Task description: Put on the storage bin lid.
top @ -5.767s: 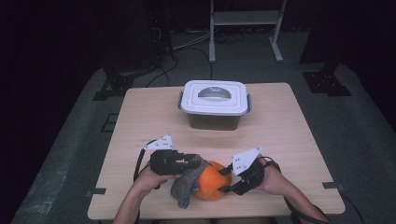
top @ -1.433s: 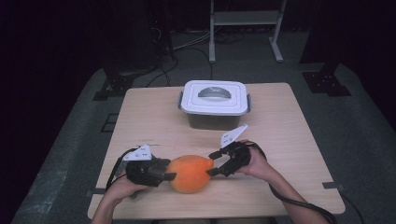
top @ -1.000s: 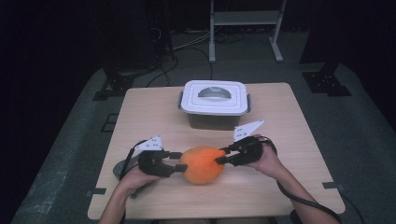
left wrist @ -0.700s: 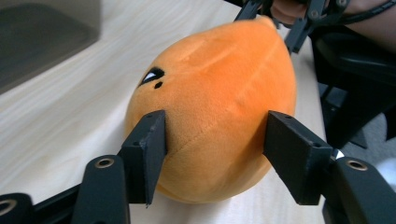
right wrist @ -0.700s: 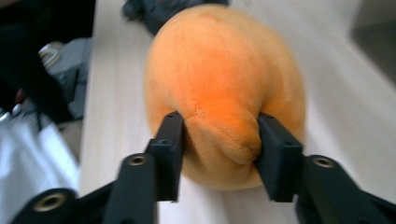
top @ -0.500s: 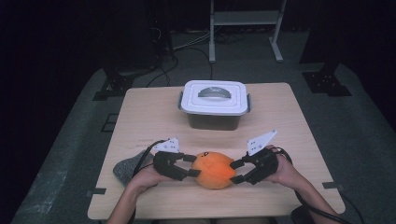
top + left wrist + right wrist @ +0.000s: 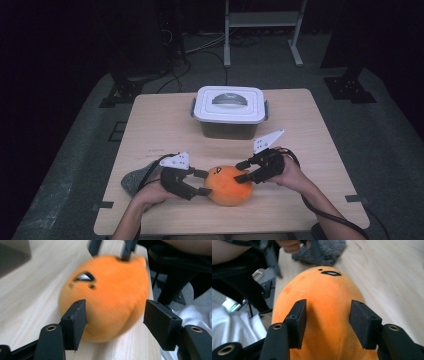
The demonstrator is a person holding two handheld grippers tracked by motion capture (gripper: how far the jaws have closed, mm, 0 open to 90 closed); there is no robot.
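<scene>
- Sitting near the front edge of the desk point(image 7: 165, 125), the orange plush toy point(image 7: 229, 186) lies directly between the two grippers, with its stitched face turned up and toward the left side.
- Left gripper point(image 7: 204, 183): approaches from the toy's left. Its jaws have just been opening; in the left gripper view they stand apart on either side of the plush body, one pad point(image 7: 75, 322) at its surface, the other clear of it.
- Right gripper point(image 7: 244, 171): approaches from the toy's right. Its jaws have just been closing, and in the right gripper view the pads point(image 7: 298, 320) straddle the toy's rounded end; firm pressure cannot be confirmed.
- Both grippers are about equally near; the toy's long axis runs roughly from one to the other.
- A grey cloth point(image 7: 136, 178) lies at the desk's left front, behind the left hand.
- A lidded white storage box point(image 7: 229, 107) stands well apart at the far side.
- Surroundings: light wood desk, dark room, grey floor.
</scene>
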